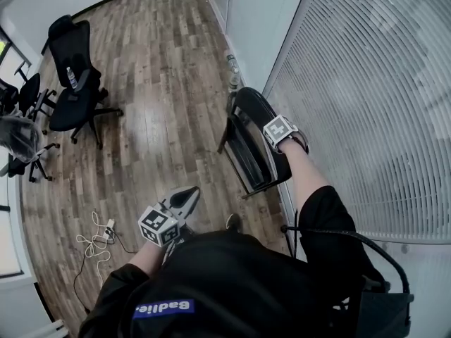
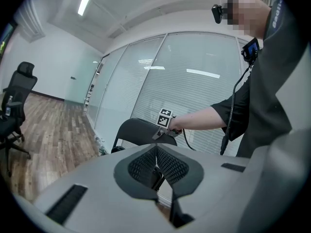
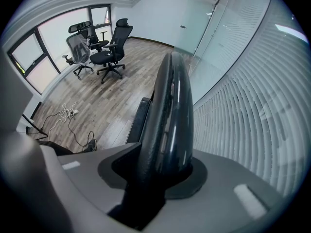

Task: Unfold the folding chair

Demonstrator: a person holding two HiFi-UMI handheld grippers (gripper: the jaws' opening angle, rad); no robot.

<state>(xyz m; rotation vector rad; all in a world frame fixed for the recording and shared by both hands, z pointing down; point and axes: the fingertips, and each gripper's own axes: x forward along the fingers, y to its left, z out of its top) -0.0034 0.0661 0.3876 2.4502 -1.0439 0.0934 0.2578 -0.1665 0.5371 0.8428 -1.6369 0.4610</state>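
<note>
Black folding chair (image 1: pixel 252 141) (image 3: pixel 170 106) (image 2: pixel 141 132), glossy plastic backrest on a dark metal frame: stood folded on the wood-plank floor (image 1: pixel 162 118) at the right, just beside the slatted-blind glass wall (image 1: pixel 366 83). Right claw (image 1: pixel 275 141) (image 3: pixel 163 178) was clamped over the backrest's top edge. Left claw (image 1: pixel 184 199) (image 2: pixel 156 166) was closed tight on nothing, near, well apart from the chair.

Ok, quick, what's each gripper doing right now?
Left gripper: shut, nothing between its jaws.
Right gripper: shut on the top edge of the folding chair.
</note>
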